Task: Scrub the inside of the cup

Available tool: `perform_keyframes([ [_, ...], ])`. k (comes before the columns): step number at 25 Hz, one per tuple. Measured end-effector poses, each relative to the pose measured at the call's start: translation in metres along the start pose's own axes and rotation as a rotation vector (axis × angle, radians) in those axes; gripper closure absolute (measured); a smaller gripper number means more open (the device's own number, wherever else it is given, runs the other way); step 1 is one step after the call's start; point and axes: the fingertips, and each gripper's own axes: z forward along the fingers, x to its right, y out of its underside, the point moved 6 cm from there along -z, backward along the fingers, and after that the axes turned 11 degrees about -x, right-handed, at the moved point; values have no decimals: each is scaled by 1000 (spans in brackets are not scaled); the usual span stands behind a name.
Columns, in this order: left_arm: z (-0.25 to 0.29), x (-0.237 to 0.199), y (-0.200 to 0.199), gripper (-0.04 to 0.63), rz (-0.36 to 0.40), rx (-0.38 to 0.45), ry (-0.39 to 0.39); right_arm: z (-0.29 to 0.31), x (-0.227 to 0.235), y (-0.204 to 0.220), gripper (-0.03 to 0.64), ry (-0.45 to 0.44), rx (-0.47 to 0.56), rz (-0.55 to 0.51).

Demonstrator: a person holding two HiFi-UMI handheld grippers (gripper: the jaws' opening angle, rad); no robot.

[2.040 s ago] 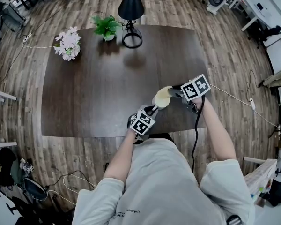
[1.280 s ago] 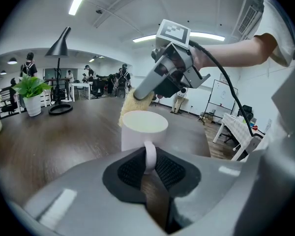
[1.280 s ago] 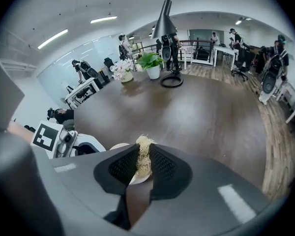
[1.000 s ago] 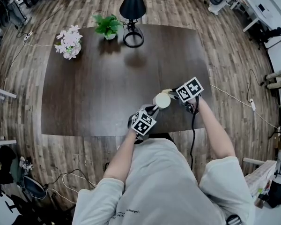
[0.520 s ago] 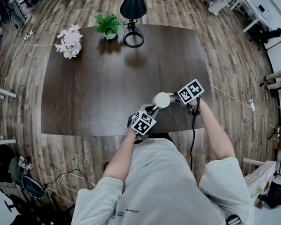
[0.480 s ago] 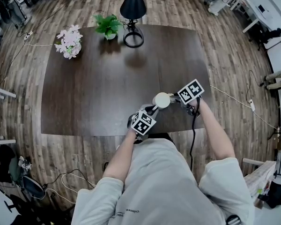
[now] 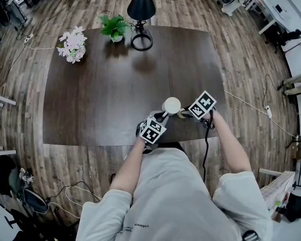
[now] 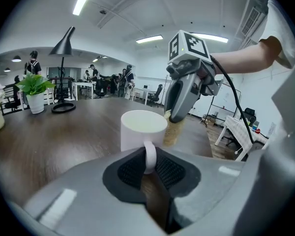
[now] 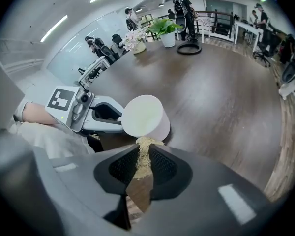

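Cup: the white cup (image 8: 143,129) stands upright near the front edge of the bench (image 7: 105,84), mouth up, right between the two tools.
Left hand-held gripper (image 8: 148,157): jaws drawn narrow and clamped on the cup's loop handle, one pad on each side of it.
Right hand-held gripper (image 9: 143,156): pinched tight on a tan fibrous scrubber (image 9: 140,144), whose tuft pokes out past the pads.
Scrubber position: the tip sits at the outside of the rim, touching the wall or just beside it. It is not inside yet.
Cup feel: it looks like glazed ceramic, so I judge it stiff, smooth, probably slick and liable to chip. It is empty, so fairly light.
Where to hold: the handle is the right spot, gripped close to the wall. I'd keep the base on the bench to take the push.
Scrubber feel: it looks soft and springy, so it should bend to the inner wall rather than scratch it.
Step in hand: lining up to enter, by my read.
Watch for: a handle-only grip lets the cup twist or tip once scrubbing force lands on one side.
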Motion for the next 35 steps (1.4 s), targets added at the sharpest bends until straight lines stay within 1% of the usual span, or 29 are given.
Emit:
perform_keyframes([
  [3, -1, -5, -1, 540, -12, 4, -8, 1, -11, -4, 531, -5, 24, -41],
  [6, 0, -5, -3, 540, -2, 12, -5, 6, -29, -8, 531, -55, 63, -108],
  [8, 1, -5, -4, 538, -2, 14, -2, 10, -38, -13, 529, -77, 82, -129],
  [11, 1, -4, -3, 538, -11, -1, -4, 17, -40, -15, 529, -56, 62, -137],
  [15, 1, -4, -2, 538, -16, 0, -4, 19, -40, -16, 530, -31, 77, -156],
  [17, 2, -5, -4, 538, -17, -3, 1, 16, -34, -14, 529, -22, 93, -138],
  [20, 3, -2, -4, 540, -7, -8, 19, 11, -23, -11, 529, -20, 118, -85],
  [24, 8, 7, -3, 543, 25, -11, 68, -1, -6, -14, 529, 36, 144, -40],
  [28, 9, 8, -2, 546, 17, -5, 76, -12, 5, -21, 531, 52, 175, -8],
  [31, 6, 10, -1, 546, 33, -17, 85, -19, 13, -28, 531, 66, 204, 10],
  [35, 6, 16, 1, 548, 45, -29, 150, -28, 19, -37, 531, 73, 223, 19],
])
